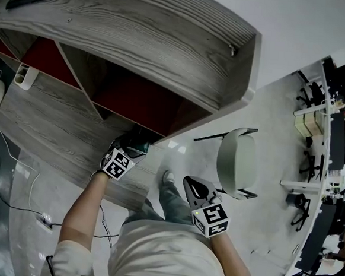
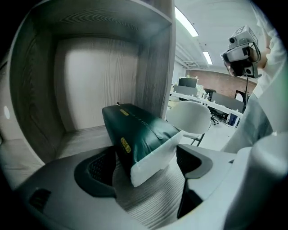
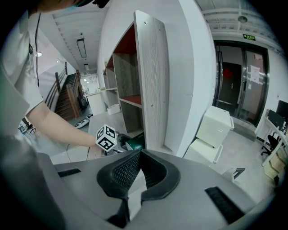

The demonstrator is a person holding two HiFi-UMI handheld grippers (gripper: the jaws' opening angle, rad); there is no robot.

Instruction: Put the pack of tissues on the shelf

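Note:
The pack of tissues is dark green with a white end. It lies tilted on the grey wooden shelf board, at the mouth of a compartment. My left gripper is shut on the pack, with a jaw against each side. From the head view the left gripper reaches into the low shelf, and the pack shows as a dark patch at its tip. My right gripper hangs shut and empty beside the person's leg. Seen from the right gripper, the pack shows at the shelf's foot.
A white chair stands just right of the shelf. A power strip with cables lies on the floor at the left. Office desks fill the far right. A white box stands by the wall.

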